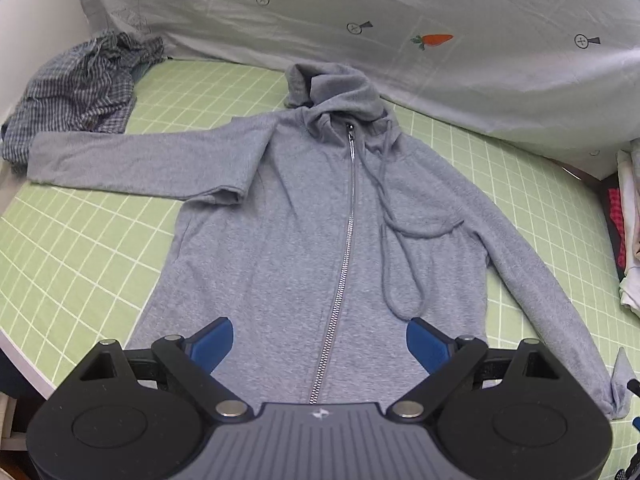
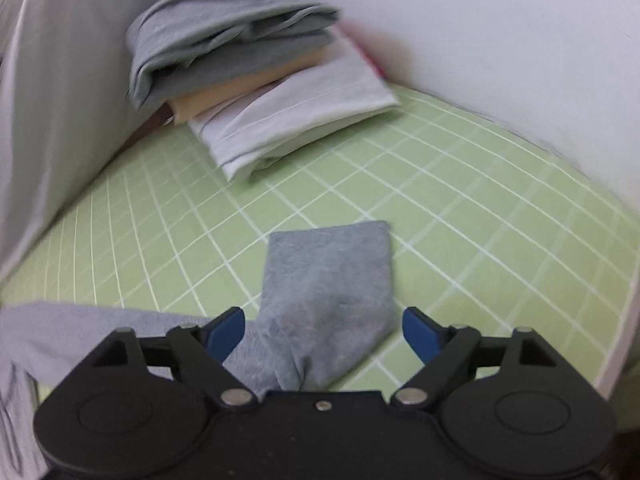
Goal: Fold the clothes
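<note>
the left gripper point(image 1: 320, 340) is hovering with blue fingers spread apart over the hem of the gray zip hoodie point(image 1: 320, 216), which is lying face up on the green grid mat point(image 1: 80, 248). the right gripper point(image 2: 323, 334) is hanging agape over the hoodie's sleeve cuff point(image 2: 332, 276), gripping nothing, near a stack of folded clothes point(image 2: 256, 76); a crumpled plaid shirt point(image 1: 80, 92) is sitting by the other sleeve.

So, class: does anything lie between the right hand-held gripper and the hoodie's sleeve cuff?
Nothing visible does. The right hand-held gripper is open, and the grey sleeve cuff lies on the green mat directly between its fingers.
</note>
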Available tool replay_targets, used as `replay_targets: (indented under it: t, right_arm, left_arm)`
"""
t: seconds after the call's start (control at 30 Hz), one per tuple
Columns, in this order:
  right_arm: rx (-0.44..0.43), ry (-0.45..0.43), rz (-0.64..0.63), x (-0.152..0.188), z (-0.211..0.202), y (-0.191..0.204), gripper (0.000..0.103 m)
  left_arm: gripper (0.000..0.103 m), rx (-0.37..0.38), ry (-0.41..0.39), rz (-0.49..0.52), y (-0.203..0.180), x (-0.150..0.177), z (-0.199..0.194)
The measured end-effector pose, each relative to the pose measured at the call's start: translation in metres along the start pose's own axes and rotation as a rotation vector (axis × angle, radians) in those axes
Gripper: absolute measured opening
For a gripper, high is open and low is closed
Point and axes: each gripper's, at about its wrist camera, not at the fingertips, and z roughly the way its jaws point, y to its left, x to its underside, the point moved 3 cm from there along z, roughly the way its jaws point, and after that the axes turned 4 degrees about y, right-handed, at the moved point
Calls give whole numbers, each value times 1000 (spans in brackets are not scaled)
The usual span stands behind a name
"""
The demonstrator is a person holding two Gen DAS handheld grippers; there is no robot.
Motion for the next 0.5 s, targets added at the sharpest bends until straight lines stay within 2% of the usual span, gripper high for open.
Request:
replay_targets:
  t: [0.07,0.17,0.23,0.27,0.33,0.37,0.4,0.5]
  right_arm:
    - [10,27,-105,-2,13,13,87]
    - [85,57,-233,-2,30,28,86]
    - [88,54,-241,-5,32,28,74]
    - [79,49,-237,-7,32,26,63]
    - [66,31,-232,-13,31,24,22]
    - [68,4,-236,-19,29,22,13]
    - [58,-33,-228,-26,25,19,13]
    - [-12,-218,-141,-53,-8,2,13]
  left_arm:
    - [93,-2,1,-10,-4,1,1]
    - [93,0,1,-17,-10,3,1]
    - [93,0,-2,-18,-14,3,-1]
    - [93,-2,-5,-19,-15,4,-2]
    - [93,-7,-12,-22,-16,4,-5]
    - [93,-10,-15,-26,-16,3,-6]
    - [93,-14,-18,-31,-16,3,-7]
    - [93,-18,-27,-42,-16,2,-10]
